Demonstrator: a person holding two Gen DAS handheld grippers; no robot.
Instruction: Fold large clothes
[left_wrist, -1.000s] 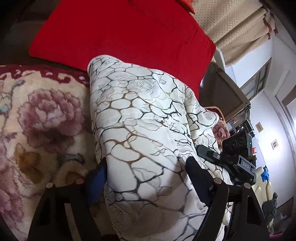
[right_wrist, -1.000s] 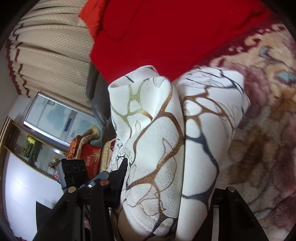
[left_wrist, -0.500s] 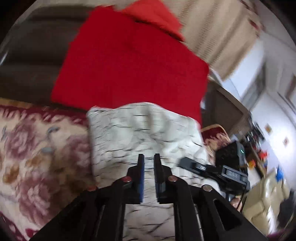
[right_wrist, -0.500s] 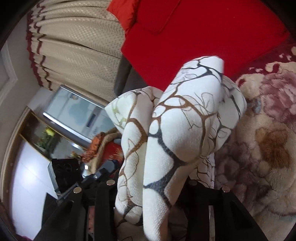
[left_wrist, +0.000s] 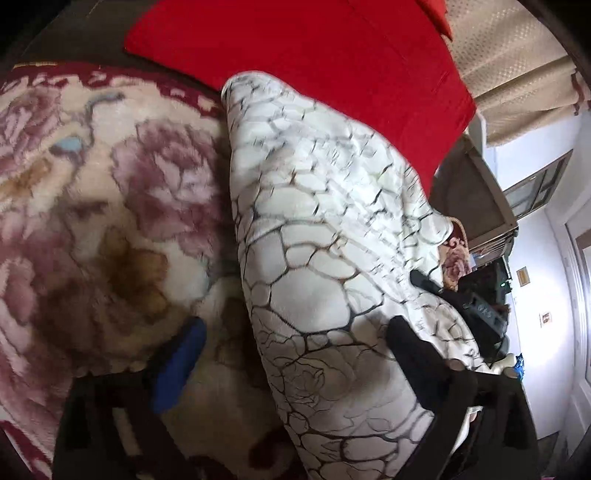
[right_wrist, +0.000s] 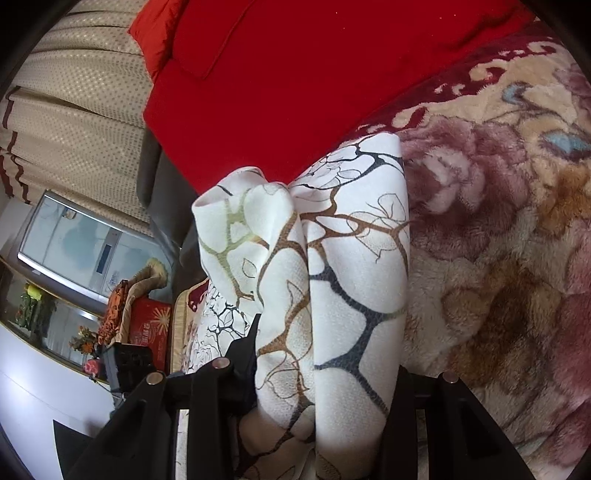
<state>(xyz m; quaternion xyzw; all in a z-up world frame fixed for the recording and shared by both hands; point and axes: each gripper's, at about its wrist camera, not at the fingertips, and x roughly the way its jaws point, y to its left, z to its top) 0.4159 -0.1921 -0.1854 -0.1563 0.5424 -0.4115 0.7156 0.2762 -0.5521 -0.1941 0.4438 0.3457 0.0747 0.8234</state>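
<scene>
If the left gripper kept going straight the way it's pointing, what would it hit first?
Most likely the white patterned cloth: the left gripper stands open around its bunched fold, which fills the path ahead. Depth is hard to judge.

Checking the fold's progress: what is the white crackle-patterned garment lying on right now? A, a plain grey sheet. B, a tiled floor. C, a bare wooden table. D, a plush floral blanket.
D: the white garment rests on a fluffy blanket printed with large pink and brown flowers, with a red cushion behind it.
</scene>
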